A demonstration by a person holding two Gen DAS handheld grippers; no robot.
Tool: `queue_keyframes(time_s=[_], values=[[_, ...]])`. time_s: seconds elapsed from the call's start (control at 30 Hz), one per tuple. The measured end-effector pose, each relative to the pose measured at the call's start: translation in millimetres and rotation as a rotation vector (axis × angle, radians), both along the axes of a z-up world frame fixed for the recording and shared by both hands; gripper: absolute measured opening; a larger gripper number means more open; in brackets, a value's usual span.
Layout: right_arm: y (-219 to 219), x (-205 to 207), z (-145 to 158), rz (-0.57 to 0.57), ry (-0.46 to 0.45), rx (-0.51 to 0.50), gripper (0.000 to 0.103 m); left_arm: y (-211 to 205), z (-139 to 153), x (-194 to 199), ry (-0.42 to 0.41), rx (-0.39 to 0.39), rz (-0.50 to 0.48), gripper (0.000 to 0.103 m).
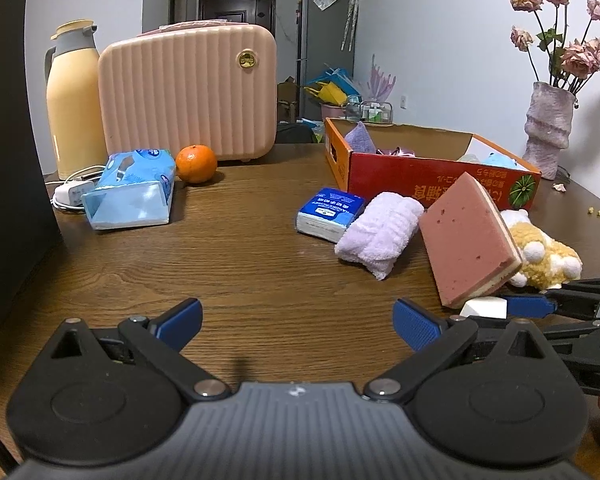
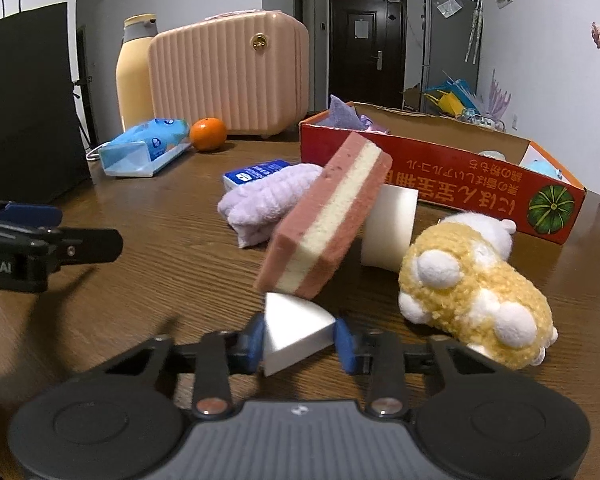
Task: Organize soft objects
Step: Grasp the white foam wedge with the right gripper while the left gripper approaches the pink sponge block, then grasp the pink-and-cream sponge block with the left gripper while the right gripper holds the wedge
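— Pinching a white wedge (image 2: 296, 330), is that what the right gripper (image 2: 298, 338) is doing at the bottom centre of its own view?

— Yes. Both blue pads press on the wedge's sides, and its pointed end sits under the lower edge of the pink sponge (image 2: 326, 216). The sponge is tilted, with a cream layer between two pink ones, and leans up toward the middle of the frame.

— What lies around it?

— A white block (image 2: 390, 232) stands right behind the sponge. A lilac towel (image 2: 268, 196), rolled, lies to its left, with a blue tissue pack (image 2: 252, 172) behind the towel. A yellow and white plush toy (image 2: 476, 292) lies at lower right, close to the gripper.

— And the box?

— The red cardboard box (image 2: 480, 184) runs across the right half behind them, open on top, with purple cloth showing at its far left corner. Whether the plush touches it, I cannot tell.

— The other gripper?

— In the left wrist view the left gripper (image 1: 298, 322) is spread wide at the bottom of the frame, over bare brown tabletop (image 1: 240, 260), holding nothing.

— Farther out?

— An orange (image 1: 196, 163) and a blue wipes packet (image 1: 134, 188) sit at mid left, a pink case (image 1: 188, 92) and a cream flask (image 1: 74, 100) behind them, and a vase (image 1: 548, 128) of dried roses at the right edge.
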State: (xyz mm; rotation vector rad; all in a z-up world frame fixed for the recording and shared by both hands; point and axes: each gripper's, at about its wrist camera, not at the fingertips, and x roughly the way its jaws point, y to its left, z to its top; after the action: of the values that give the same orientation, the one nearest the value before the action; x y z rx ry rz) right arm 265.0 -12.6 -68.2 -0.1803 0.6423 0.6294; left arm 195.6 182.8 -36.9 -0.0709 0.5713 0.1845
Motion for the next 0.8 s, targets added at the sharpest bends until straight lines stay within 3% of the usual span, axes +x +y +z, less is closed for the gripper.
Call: queue_keyframes(time_s=[0.2, 0.8], values=[[-4.9, -0.1, 1.7, -0.006, -0.003, 0.024, 0.03, -0.9, -0.5, 0.6, 0.002, 0.002, 0.001, 0.103], [-27.9, -26.6, 24.4, -0.026, -0.178, 0.098, 0.024, -2.9, -5.1, 6.1, 0.002, 0.026, 0.032, 0.103]])
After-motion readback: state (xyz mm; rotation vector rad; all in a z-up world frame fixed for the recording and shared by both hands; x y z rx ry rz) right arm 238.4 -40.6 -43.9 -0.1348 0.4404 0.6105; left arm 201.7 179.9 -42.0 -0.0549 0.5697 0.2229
